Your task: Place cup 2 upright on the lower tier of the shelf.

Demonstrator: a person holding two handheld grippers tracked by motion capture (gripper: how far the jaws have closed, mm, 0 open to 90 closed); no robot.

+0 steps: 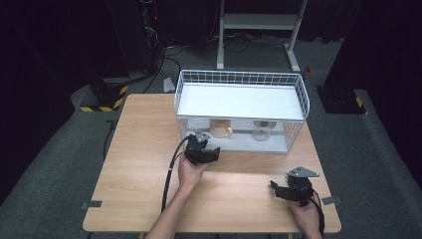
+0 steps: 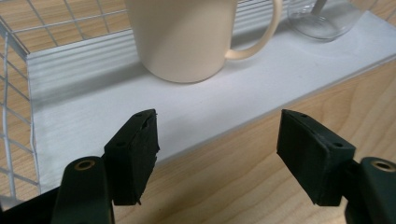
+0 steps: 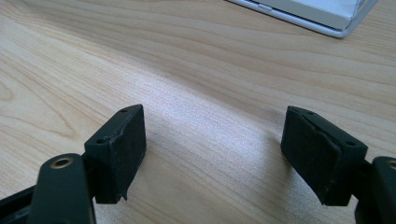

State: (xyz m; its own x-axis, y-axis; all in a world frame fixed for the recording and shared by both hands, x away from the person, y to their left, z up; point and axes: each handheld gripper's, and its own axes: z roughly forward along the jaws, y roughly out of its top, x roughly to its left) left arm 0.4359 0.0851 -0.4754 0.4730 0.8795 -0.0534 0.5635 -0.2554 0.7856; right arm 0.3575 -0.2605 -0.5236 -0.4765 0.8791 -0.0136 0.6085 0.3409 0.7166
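The left gripper (image 2: 217, 154) has its jaws apart with nothing between them. It sits just in front of the open side of a white wire rack (image 1: 298, 89), low over the table (image 1: 144, 149). In the left gripper view its jaws point at a cream mug (image 2: 187, 37), which stands upright on the white bottom shelf (image 2: 116, 98) of the rack. The mug is near the jaws but not touching them, and its handle sticks out to the right. A clear glass (image 2: 327, 18) stands on the same shelf, beside the mug's handle. In the high view the mug (image 1: 220, 128) is under the rack's top shelf, toward the left, and the glass (image 1: 262, 130) is further right. The right gripper (image 1: 278, 191) is well apart from the rack, near the front right corner of the table. Its jaws are apart too, and they hold nothing. In the right gripper view they point across bare wood, with a corner of the rack (image 3: 327, 16) far off.
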